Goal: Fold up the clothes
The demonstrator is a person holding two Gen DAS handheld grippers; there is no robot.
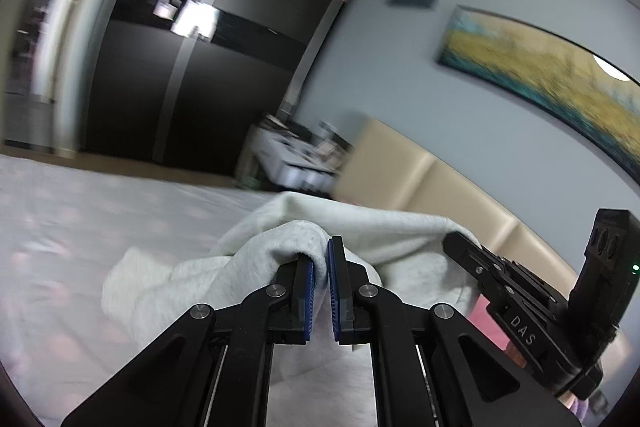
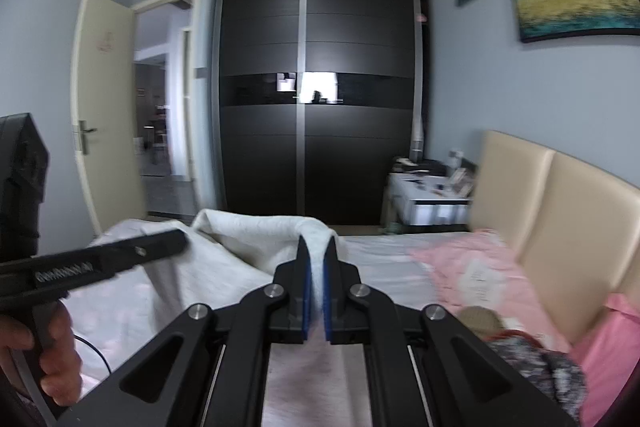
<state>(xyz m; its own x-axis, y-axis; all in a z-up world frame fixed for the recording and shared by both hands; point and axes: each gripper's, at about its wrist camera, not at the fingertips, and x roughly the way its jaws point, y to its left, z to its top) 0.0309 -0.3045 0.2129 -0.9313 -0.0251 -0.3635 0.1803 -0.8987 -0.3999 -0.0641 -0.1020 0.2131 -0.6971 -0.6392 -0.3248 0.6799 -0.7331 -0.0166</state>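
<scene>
A pale grey garment (image 1: 256,259) hangs lifted above the bed, stretched between both grippers. My left gripper (image 1: 320,259) is shut on a bunched edge of it, cloth pinched between the blue pads (image 1: 308,291). In the left wrist view the right gripper (image 1: 460,243) reaches in from the right with its tip at the same cloth. In the right wrist view my right gripper (image 2: 317,247) is shut on another edge of the garment (image 2: 256,231). There the left gripper (image 2: 176,239) comes in from the left, held by a person's hand (image 2: 52,355).
The bed (image 1: 72,239) has a light patterned sheet, with pink bedding (image 2: 476,275) and a beige padded headboard (image 2: 560,227) on the right. A dark wardrobe (image 2: 316,91), a cluttered white nightstand (image 2: 428,195) and an open door (image 2: 108,107) stand beyond the bed.
</scene>
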